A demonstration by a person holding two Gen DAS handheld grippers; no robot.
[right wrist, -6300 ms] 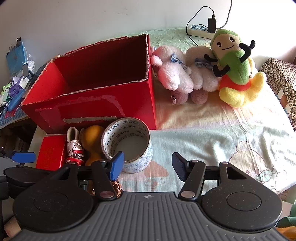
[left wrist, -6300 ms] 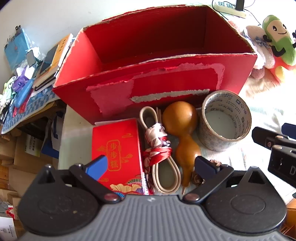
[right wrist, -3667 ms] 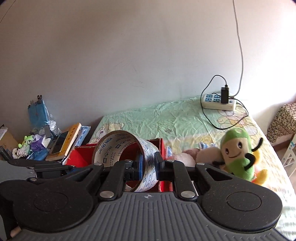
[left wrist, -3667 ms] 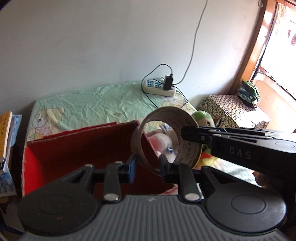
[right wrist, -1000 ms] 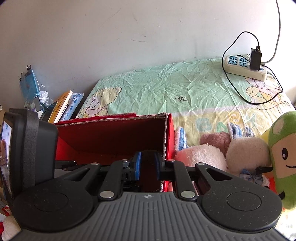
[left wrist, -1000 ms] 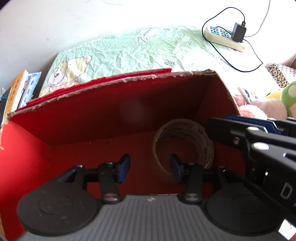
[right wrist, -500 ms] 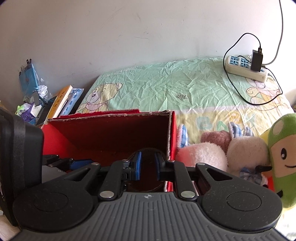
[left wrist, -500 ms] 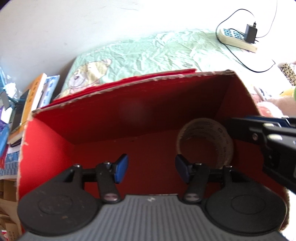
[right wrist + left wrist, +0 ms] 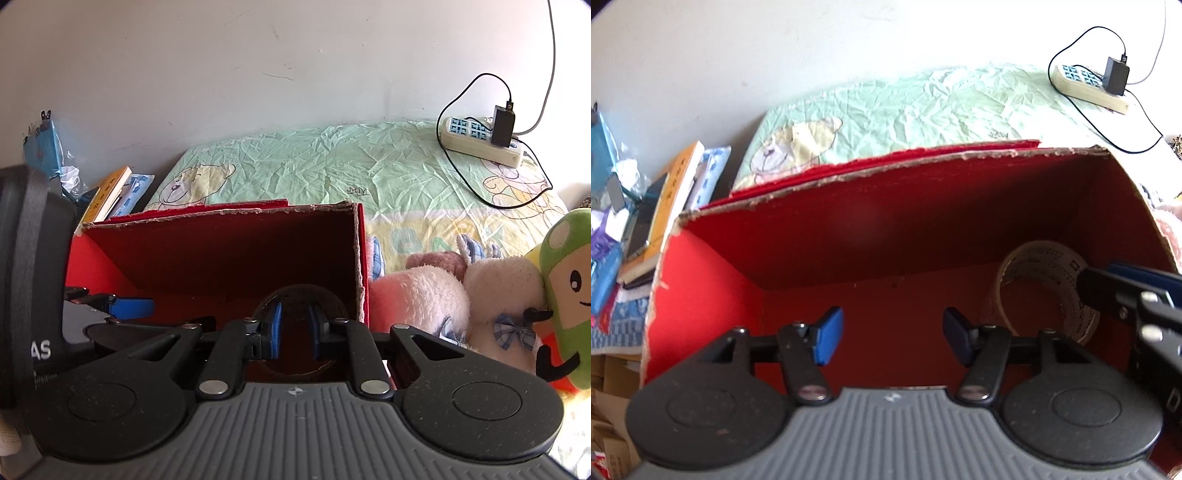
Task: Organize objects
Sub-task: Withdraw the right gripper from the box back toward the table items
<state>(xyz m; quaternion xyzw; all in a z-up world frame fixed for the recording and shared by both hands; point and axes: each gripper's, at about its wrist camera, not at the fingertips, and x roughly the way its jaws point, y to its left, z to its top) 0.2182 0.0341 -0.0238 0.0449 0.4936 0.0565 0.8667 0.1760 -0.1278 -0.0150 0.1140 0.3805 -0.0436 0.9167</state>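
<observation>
Far left, a stack of books (image 9: 670, 206) sits off the bed's edge, just beside the red cardboard box (image 9: 713, 295), which stands on the green cartoon bedsheet (image 9: 332, 166) with its torn rim facing up. Inside the box, over the bare red floor, the left gripper (image 9: 892, 334) hangs with its jaws opening and nothing between the blue pads. Moving right, the roll of packing tape (image 9: 1045, 273) stands on edge in the box's right end, close to the right wall. The right gripper (image 9: 294, 332) reaches in there with its jaws pinched nearly together on the tape's band, one pad inside the ring and one outside, as the right wrist view shows; in the left wrist view the fingers come in from the right edge onto the roll. Past the box's right wall, pink and white plush toys (image 9: 443, 299) lie on the sheet, touching a green plush figure (image 9: 565, 291). At the bed's far right corner, a power strip (image 9: 480, 142) with a black charger plugged in.
</observation>
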